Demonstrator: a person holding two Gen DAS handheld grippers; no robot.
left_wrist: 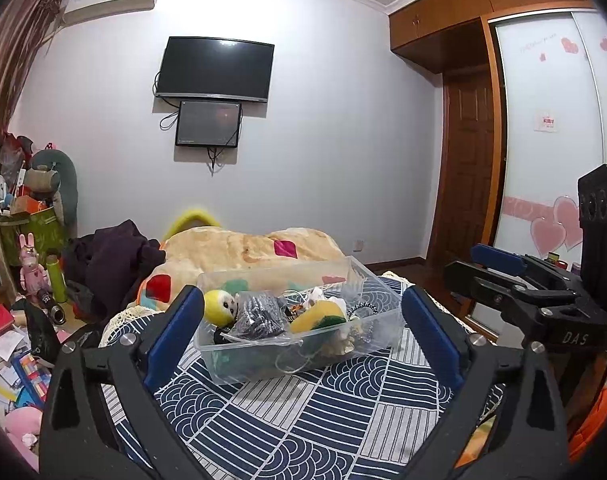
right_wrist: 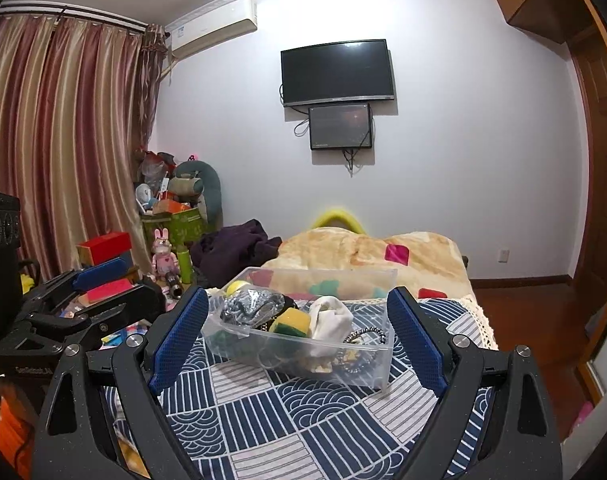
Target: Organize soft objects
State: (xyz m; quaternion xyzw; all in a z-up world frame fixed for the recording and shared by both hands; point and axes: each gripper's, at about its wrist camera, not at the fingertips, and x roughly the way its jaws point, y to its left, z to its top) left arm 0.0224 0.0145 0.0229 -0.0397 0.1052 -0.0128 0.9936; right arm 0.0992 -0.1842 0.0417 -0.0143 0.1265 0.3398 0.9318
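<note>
While both tools hang above the patterned bedspread, I see my left gripper with its blue-padded fingers spread wide apart and holding nothing; the clear plastic bin sits framed in the gap between them, not touched by either pad. My right gripper is the same: fingers wide apart, empty, with the bin straight ahead at twelve o'clock. From the left wrist view the right gripper shows at about three o'clock, off to the side of the bed, and there too its blue pads stand apart. The bin rests on the blue-and-white spread, just in front of a beige blanket with coloured patches. Inside it the soft things lie heaped together: a yellow-hooded doll at the bin's nine o'clock end, a crinkled bag of dark material beside it, a yellow and green sponge near the middle, a white cloth leaning against the sponge, and a black-and-white hair tie toward the three o'clock end. Smaller pieces lie underneath; I cannot tell what they are. On the far wall at twelve o'clock hangs a dark television with a smaller screen directly below.
</note>
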